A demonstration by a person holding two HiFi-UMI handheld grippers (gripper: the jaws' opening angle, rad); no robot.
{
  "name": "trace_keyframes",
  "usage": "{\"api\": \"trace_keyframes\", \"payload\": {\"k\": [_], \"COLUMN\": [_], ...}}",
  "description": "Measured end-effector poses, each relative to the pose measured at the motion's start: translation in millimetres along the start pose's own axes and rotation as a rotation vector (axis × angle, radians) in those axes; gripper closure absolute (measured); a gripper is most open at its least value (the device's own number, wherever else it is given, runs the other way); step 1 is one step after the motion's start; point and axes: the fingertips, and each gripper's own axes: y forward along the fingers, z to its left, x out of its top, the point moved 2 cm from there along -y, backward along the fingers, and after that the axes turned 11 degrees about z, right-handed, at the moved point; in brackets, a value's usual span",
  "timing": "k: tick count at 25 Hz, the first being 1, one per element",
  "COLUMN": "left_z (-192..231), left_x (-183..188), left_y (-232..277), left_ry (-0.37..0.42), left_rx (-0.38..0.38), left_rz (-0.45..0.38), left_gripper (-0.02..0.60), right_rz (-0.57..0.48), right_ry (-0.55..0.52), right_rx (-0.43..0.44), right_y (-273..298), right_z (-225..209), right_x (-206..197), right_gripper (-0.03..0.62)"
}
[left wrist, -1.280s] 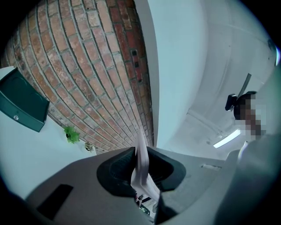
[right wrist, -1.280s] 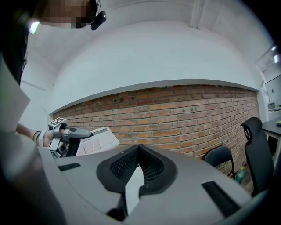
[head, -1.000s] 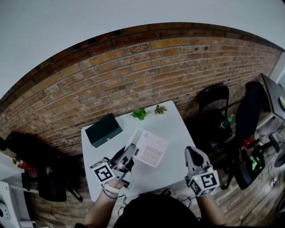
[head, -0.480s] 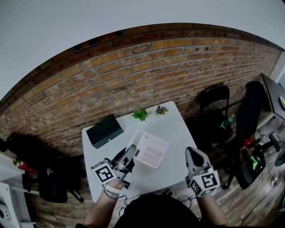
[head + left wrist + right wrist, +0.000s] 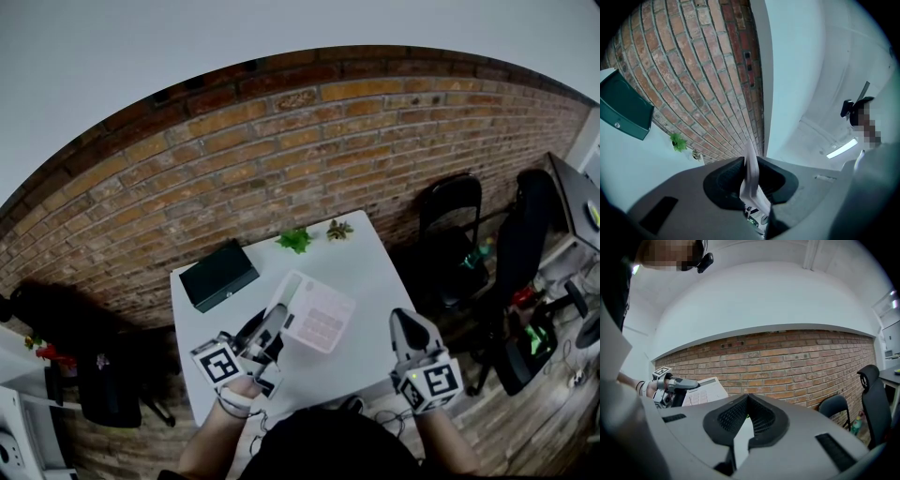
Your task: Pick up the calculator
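Note:
The calculator (image 5: 317, 317), white with pale pink keys, hangs tilted over the white table (image 5: 366, 267), gripped at its left edge. My left gripper (image 5: 274, 323) is shut on it. In the left gripper view the calculator (image 5: 752, 180) shows edge-on, pinched between the jaws of the left gripper (image 5: 749, 161). My right gripper (image 5: 403, 323) hovers at the table's near right, apart from the calculator, its jaws shut and empty. The right gripper view shows the right gripper (image 5: 748, 399) with its tips together, and to the left the calculator (image 5: 704, 391) in the left gripper (image 5: 689, 384).
A dark green box (image 5: 218, 275) lies at the table's far left corner. Two small green plants (image 5: 294, 240) (image 5: 337, 229) stand at the far edge by the brick wall. Black chairs (image 5: 450, 211) stand to the right of the table.

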Motion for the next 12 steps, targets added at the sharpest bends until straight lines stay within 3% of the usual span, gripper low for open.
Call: {"api": "trace_keyframes", "payload": {"k": [12], "left_z": [3.2], "left_x": [5.8], "left_y": [-3.9], "left_ry": [0.001], "left_rx": [-0.016], "left_rz": [0.012], "left_gripper": [0.518], "right_rz": [0.020], "right_ry": [0.002], "right_rx": [-0.024], "right_y": [3.9], "right_z": [6.2], "right_x": [-2.2], "right_gripper": [0.591]}}
